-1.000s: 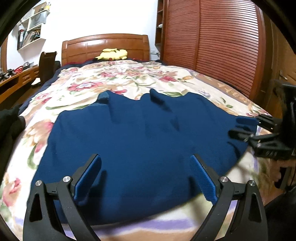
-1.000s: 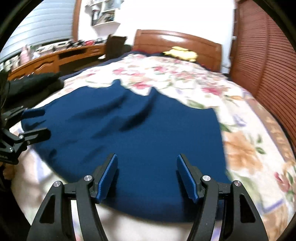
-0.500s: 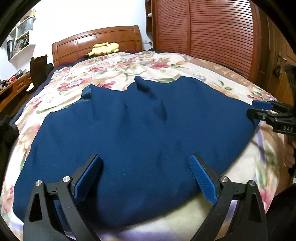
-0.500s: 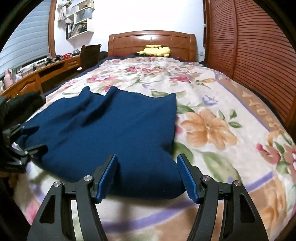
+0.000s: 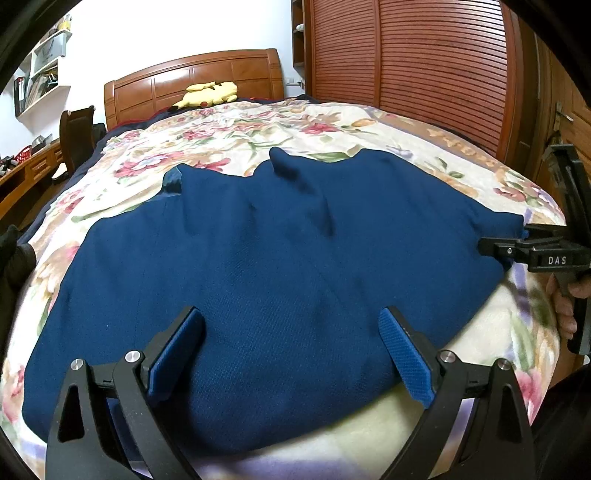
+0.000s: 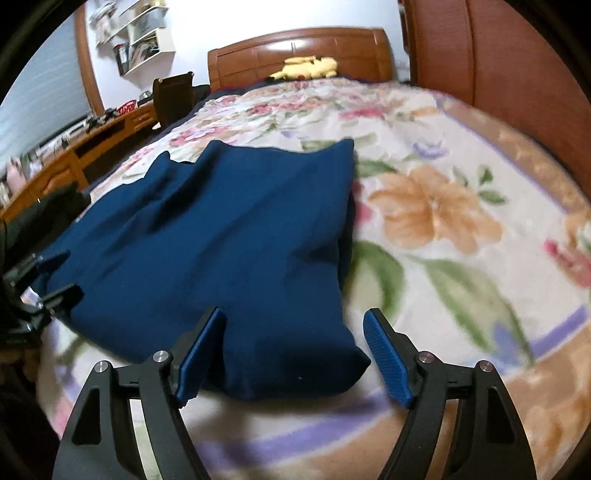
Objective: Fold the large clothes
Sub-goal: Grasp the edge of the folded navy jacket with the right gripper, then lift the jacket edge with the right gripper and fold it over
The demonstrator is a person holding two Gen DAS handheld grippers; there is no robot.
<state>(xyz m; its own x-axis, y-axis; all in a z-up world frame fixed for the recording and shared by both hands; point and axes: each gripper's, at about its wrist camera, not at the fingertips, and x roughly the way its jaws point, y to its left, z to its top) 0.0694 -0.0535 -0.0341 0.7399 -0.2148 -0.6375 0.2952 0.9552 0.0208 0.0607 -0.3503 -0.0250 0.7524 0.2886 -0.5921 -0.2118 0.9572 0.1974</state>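
The navy garment [image 5: 266,280] is lying spread across the near end of the floral bed [image 5: 332,125]. Compared with a second ago, both cameras are sitting nearer its near hem. The right hand-held gripper [image 6: 295,358], wide open and holding nothing, is now straddling the garment's near corner at 6 o'clock instead of its middle. The left hand-held gripper [image 5: 291,350] is likewise gaping empty over the hem. Corner pinches look imminent.

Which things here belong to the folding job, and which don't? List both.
Job: navy garment; left hand-held gripper; right hand-held gripper, both open.

Lying about: yellow plush toy; chair; desk; wall shelves.
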